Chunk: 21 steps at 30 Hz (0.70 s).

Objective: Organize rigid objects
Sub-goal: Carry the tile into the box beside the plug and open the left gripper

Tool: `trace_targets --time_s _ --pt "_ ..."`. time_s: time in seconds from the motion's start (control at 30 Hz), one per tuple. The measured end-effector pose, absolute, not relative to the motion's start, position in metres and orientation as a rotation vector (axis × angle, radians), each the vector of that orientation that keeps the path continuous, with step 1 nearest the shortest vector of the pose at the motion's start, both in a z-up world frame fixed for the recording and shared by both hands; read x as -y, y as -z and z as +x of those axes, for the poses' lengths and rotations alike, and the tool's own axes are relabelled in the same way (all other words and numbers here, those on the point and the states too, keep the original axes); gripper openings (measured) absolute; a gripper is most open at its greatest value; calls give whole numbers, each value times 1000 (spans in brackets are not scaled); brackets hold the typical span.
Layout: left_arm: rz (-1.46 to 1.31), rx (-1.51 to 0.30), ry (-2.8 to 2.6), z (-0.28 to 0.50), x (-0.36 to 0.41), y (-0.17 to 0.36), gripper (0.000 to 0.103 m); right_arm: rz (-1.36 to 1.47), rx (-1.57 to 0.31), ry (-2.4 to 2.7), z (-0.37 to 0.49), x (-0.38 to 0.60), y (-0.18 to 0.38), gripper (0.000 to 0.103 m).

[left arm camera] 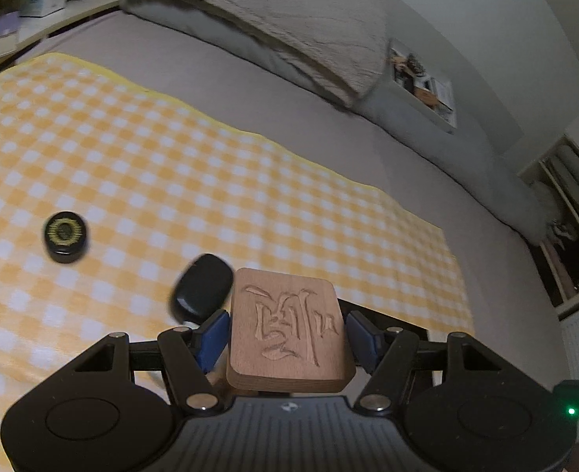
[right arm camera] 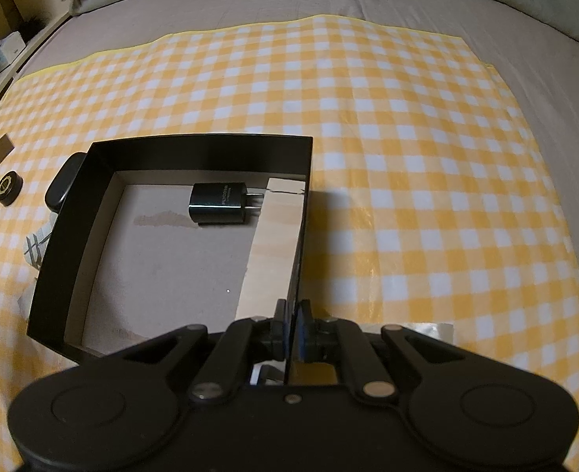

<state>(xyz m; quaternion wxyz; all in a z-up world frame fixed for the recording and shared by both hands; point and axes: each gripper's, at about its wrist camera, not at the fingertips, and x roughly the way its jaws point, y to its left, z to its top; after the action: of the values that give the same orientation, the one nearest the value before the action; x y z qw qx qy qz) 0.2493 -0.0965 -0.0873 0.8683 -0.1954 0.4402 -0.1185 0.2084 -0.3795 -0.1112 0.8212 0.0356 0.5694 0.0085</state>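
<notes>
Left gripper (left arm camera: 287, 328), nearest in the left wrist view, pinches a wooden block (left arm camera: 287, 330) by its two side faces, blue pads (left arm camera: 214, 332) pressed against them; the block's carved face is turned up toward the camera, and the block is lifted clear of the yellow checked cloth (left arm camera: 132, 165); just beyond the block's left corner lies a dark oval object (left arm camera: 203, 289) on the cloth, blurred; farther left of the block rests a round black cap with a gold pattern (left arm camera: 64, 236); beyond the cloth's far edge lie the grey bed sheet (left arm camera: 289, 110) and, farther still, a pillow (left arm camera: 273, 11). Right gripper (right arm camera: 292, 328), nearest in the right wrist view, has its jaws pressed together on the thin right wall of a black open box (right arm camera: 199, 147), one finger inside the wall and one outside; within the box a pale wooden slab (right arm camera: 277, 244) lies along that gripped wall; at the far end of the box floor, just left of the slab, lies a black charger plug (right arm camera: 218, 204), prongs pointing toward the slab; outside the box's left wall the same oval object (right arm camera: 63, 185) shows in part, and the cap (right arm camera: 9, 188) sits farther left; the checked cloth (right arm camera: 427, 157) spreads beyond and to the right of the box.
</notes>
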Motion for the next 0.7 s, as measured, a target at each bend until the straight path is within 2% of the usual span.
trace_targets --time_s 0.37,0.7 --pt "-378 -956 350 247 161 94 66 75 -1212 -17 207 380 110 5" --pt "-352 -1103 372 251 218 144 66 74 -1211 -18 206 379 108 5"
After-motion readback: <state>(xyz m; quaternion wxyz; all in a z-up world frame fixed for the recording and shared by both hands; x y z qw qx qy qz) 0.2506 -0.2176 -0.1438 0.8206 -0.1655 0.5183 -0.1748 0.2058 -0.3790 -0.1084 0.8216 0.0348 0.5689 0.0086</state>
